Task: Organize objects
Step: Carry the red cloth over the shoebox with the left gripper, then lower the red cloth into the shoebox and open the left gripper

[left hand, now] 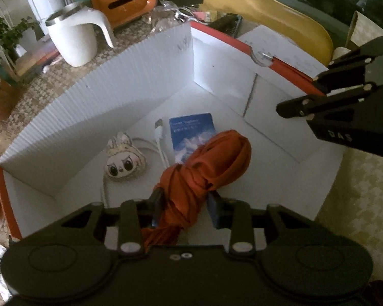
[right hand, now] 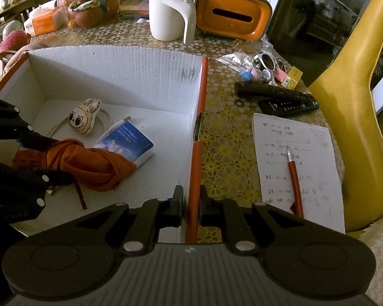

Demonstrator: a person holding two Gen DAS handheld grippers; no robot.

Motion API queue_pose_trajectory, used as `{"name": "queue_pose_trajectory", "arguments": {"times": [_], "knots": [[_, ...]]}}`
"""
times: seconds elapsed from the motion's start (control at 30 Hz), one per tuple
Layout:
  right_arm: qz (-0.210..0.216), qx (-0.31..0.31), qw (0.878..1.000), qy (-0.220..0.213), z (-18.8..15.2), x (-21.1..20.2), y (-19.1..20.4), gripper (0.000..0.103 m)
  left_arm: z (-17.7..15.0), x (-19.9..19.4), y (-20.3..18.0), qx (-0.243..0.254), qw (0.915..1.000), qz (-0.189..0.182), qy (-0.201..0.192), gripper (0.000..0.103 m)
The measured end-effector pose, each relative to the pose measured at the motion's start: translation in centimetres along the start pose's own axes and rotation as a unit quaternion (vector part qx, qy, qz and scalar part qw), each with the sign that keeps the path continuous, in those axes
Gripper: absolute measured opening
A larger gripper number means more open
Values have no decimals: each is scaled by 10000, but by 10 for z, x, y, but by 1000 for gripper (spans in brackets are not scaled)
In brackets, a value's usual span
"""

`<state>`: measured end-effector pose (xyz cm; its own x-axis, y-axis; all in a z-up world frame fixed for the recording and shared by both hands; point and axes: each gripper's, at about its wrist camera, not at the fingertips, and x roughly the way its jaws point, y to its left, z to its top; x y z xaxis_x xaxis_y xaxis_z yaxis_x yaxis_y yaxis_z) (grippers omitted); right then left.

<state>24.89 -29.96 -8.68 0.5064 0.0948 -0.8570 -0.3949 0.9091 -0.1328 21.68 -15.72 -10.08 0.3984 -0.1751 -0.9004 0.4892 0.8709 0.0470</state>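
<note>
My left gripper is shut on a knotted orange cloth and holds it inside a white box with orange outer walls. The cloth rests partly over a blue packet. A rabbit-face charm and a white cable lie on the box floor. My right gripper is shut on the box's right wall, and it shows at the right edge of the left wrist view.
On the patterned table right of the box lie a written paper with an orange pen, two black remotes, sunglasses and small items. Behind stand a white mug and an orange tissue box. A yellow chair stands at right.
</note>
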Motion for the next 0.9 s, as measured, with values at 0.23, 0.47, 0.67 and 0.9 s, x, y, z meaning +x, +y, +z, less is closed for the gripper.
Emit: {"name": "queue_pose_trajectory", "arguments": {"times": [0.23,0.47,0.67,0.9], "knots": [[-12,-8,10000,11,-2,-1,0,11,0,-2,4,-65,9999,-119,20,37],[-32,-12,10000,19,-3,-1,-1,11,-4,-17,11,-163,9996,-136,-178,39],[-75,-30,10000,32,-3,-2,1,11,-6,-36,15,-191,9986,-168,-457,45],[-124,-64,9999,64,-1,-2,3,11,-15,-62,21,-316,9960,-203,-813,48]]}}
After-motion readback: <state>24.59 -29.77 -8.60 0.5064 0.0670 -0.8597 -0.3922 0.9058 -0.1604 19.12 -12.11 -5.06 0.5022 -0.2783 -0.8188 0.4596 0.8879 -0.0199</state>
